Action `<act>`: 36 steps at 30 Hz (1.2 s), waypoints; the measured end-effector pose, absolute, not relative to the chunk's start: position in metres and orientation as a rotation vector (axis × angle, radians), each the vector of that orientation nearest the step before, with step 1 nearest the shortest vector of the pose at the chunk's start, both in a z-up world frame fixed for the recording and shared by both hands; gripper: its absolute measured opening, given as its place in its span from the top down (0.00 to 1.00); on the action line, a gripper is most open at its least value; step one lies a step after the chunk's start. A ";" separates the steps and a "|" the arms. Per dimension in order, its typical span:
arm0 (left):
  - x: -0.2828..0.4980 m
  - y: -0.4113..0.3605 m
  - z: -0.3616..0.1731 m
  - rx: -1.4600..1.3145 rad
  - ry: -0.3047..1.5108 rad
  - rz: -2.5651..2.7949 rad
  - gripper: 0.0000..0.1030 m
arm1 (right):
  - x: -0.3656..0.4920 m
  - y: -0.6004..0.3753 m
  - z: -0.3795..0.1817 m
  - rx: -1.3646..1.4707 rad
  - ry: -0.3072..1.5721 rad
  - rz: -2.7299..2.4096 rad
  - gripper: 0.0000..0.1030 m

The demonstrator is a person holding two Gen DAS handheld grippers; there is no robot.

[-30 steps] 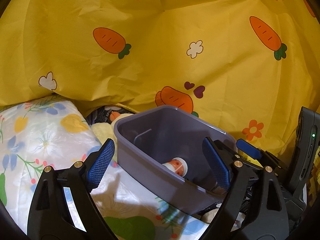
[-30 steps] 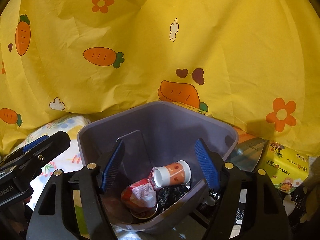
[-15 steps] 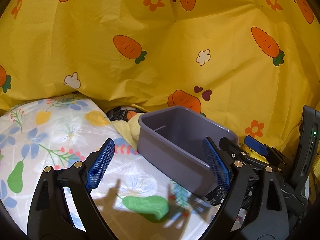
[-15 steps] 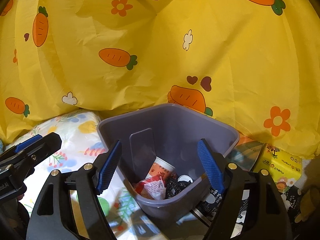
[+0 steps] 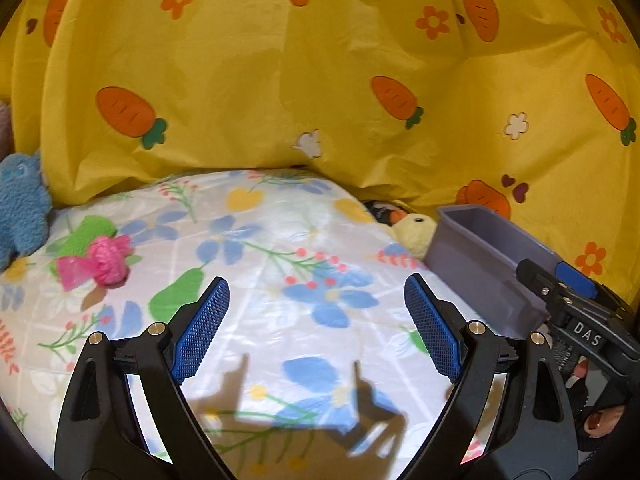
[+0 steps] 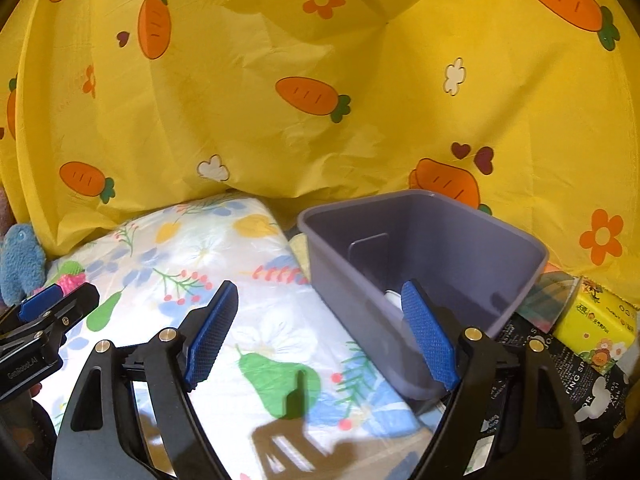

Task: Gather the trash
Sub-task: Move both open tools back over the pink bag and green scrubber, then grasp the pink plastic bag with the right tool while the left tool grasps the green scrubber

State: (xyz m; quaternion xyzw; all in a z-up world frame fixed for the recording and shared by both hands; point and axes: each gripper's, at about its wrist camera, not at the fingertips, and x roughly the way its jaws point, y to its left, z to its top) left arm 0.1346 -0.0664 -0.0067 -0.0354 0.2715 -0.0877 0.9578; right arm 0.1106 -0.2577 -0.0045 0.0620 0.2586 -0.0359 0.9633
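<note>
Both jaws stand wide and empty on my left gripper [image 5: 316,328]; my right gripper [image 6: 320,332] is opening, nothing between its pads. A crumpled pink wrapper [image 5: 100,264] lies at the left view's middle left on the floral pillow [image 5: 280,248], well apart from the grey bin [image 6: 440,248] at right, before the yellow carrot cloth [image 5: 280,80].

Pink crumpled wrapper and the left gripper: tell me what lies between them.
Only bare floral sheet lies between the pink crumpled wrapper and the open left gripper; the left wrist view shows it.
</note>
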 end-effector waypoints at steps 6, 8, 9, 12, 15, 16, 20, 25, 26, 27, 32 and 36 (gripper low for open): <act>0.119 0.014 -0.015 -0.096 0.555 0.089 0.15 | 0.126 -0.194 -0.005 0.080 0.550 0.051 0.21; 0.113 0.039 -0.016 -0.109 0.552 0.163 0.15 | 0.131 -0.170 -0.005 0.060 0.561 0.099 0.21; 0.109 0.051 -0.016 -0.114 0.550 0.197 0.15 | 0.134 -0.158 -0.004 0.049 0.567 0.126 0.21; 0.099 0.081 -0.013 -0.125 0.549 0.294 0.15 | 0.142 -0.122 -0.004 0.017 0.585 0.201 0.21; 0.090 0.107 -0.010 -0.128 0.542 0.383 0.15 | 0.149 -0.087 -0.002 -0.019 0.590 0.267 0.21; 0.088 0.114 -0.010 -0.127 0.542 0.412 0.15 | 0.152 -0.076 -0.002 -0.028 0.595 0.289 0.21; 0.082 0.139 -0.008 -0.165 0.548 0.474 0.15 | 0.165 -0.037 0.001 -0.056 0.622 0.355 0.21; 0.081 0.158 -0.004 -0.184 0.557 0.500 0.15 | 0.180 0.000 0.002 -0.093 0.643 0.396 0.21; 0.081 0.161 -0.004 -0.187 0.556 0.503 0.15 | 0.182 0.006 0.002 -0.100 0.644 0.404 0.21; 0.083 0.165 -0.003 -0.196 0.557 0.503 0.15 | 0.183 0.013 0.002 -0.109 0.644 0.411 0.21; 0.089 0.187 -0.002 -0.249 0.568 0.511 0.15 | 0.197 0.044 -0.006 -0.134 0.679 0.453 0.21; 0.095 0.200 0.005 -0.293 0.570 0.509 0.15 | 0.209 0.066 -0.018 -0.135 0.717 0.475 0.21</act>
